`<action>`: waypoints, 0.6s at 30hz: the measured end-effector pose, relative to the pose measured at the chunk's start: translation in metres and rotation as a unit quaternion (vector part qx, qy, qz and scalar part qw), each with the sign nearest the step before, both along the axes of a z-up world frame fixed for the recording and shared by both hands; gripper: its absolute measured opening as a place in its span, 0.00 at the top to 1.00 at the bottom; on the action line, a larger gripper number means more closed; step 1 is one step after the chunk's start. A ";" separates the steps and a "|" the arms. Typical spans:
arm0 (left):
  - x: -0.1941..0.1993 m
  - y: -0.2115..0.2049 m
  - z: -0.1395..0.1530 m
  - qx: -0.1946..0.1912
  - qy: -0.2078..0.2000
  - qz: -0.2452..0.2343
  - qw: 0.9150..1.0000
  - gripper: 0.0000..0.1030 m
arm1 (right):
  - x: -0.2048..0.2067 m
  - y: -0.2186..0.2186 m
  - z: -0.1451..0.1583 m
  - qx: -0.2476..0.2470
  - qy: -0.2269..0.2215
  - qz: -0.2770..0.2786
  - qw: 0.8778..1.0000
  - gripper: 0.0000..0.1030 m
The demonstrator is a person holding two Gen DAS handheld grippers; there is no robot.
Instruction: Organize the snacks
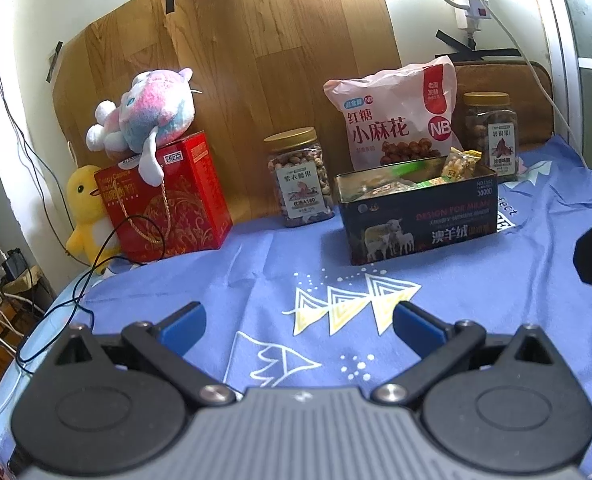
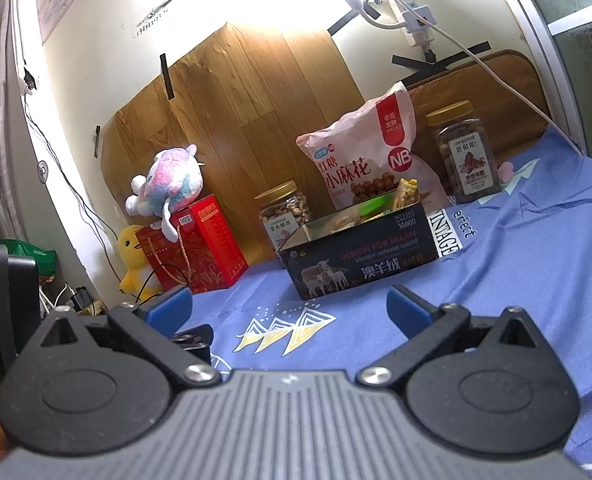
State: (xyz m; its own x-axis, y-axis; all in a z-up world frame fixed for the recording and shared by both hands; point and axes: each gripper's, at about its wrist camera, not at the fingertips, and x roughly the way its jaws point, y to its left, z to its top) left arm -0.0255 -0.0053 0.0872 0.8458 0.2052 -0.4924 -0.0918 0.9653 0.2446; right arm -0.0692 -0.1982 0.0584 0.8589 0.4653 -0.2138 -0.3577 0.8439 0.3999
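Nearest, the left gripper (image 1: 299, 322) and right gripper (image 2: 289, 307) both hover spread wide and empty over the blue cloth (image 1: 255, 272). Beyond sits the dark tin (image 1: 416, 216), packets already inside. Farther back stand 2 nut jars (image 1: 299, 176) (image 1: 491, 132) and a pink bag (image 1: 396, 116). Judged best: approach a jar level, grasp below its lid, keep it upright.

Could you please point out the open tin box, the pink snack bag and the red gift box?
open tin box (image 1: 420, 220), left wrist view, front wall.
pink snack bag (image 1: 392, 120), left wrist view, printed front.
red gift box (image 2: 211, 244), right wrist view, front face.
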 end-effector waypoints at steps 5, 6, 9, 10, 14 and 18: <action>-0.001 0.000 0.000 -0.001 0.000 0.001 1.000 0.00 | 0.000 0.000 0.000 -0.001 0.000 0.000 1.000 0.00; -0.001 0.000 0.000 -0.002 0.001 0.001 1.000 0.00 | 0.000 0.000 0.000 0.000 0.000 0.000 1.000 0.00; -0.001 0.000 0.000 -0.001 0.002 0.003 1.000 0.00 | 0.000 0.000 0.000 0.000 0.000 0.000 1.000 0.00; 0.000 0.000 0.000 -0.001 0.003 0.003 1.000 0.00 | 0.000 0.000 0.000 0.000 -0.001 0.000 1.000 0.00; 0.001 0.000 -0.001 -0.002 0.006 0.004 1.000 0.00 | 0.000 0.000 0.000 0.000 0.001 0.001 1.000 0.00; 0.002 0.001 -0.002 -0.009 0.013 0.004 1.000 0.00 | -0.001 0.001 -0.001 -0.001 0.003 0.001 1.000 0.00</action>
State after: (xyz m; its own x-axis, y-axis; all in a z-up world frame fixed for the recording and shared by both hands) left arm -0.0239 -0.0041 0.0849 0.8307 0.2037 -0.5181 -0.0941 0.9687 0.2299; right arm -0.0704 -0.1972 0.0576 0.8570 0.4661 -0.2196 -0.3564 0.8440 0.4007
